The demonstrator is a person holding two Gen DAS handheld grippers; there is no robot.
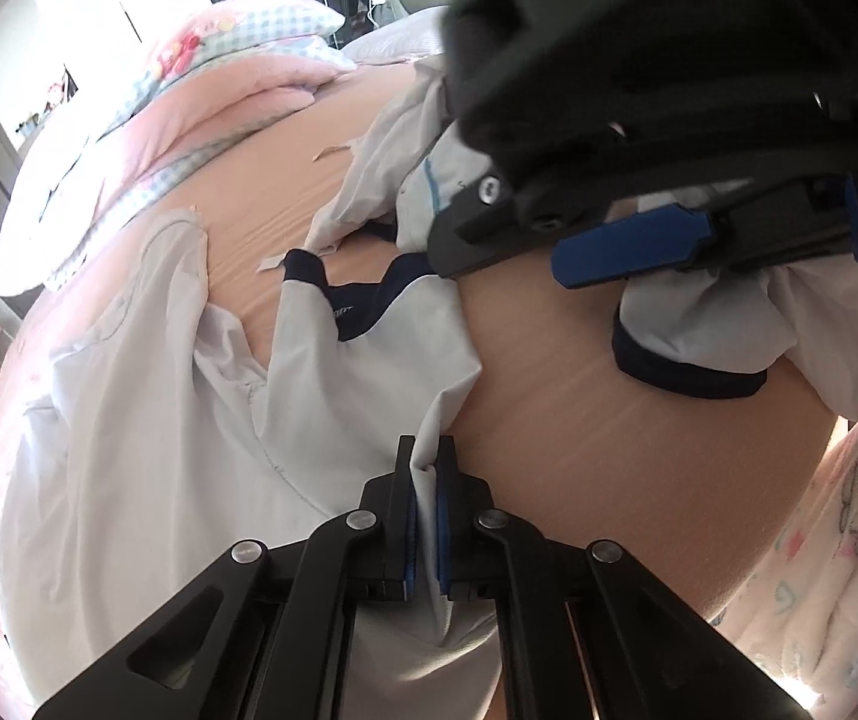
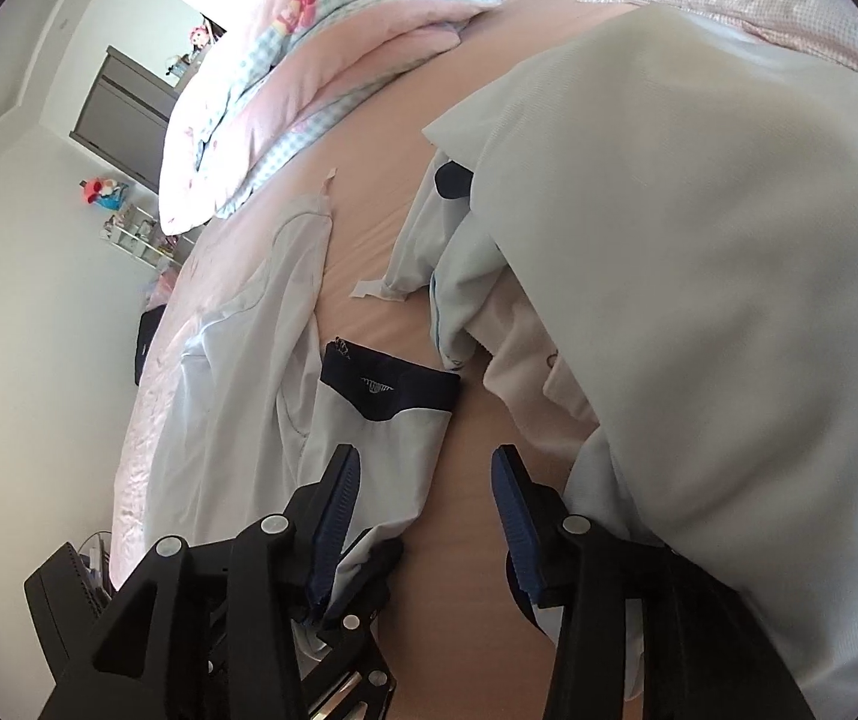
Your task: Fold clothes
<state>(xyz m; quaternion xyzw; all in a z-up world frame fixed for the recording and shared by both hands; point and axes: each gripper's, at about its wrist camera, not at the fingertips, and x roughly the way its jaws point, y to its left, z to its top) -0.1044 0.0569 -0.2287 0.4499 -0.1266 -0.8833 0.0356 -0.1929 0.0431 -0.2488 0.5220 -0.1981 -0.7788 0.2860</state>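
Fingers of your left gripper (image 1: pixel 427 468) pinch the white garment (image 1: pixel 159 420), your right gripper (image 2: pixel 426 510) gapes empty; folding barely begun.

Both wrist cameras look steeply down, close over the bed (image 1: pixel 549 396), sharing its white garment (image 2: pixel 369 420).

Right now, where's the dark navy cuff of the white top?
In the right wrist view the navy cuff lies on the peach sheet at centre, just beyond the open right tool, left of the clothes pile.
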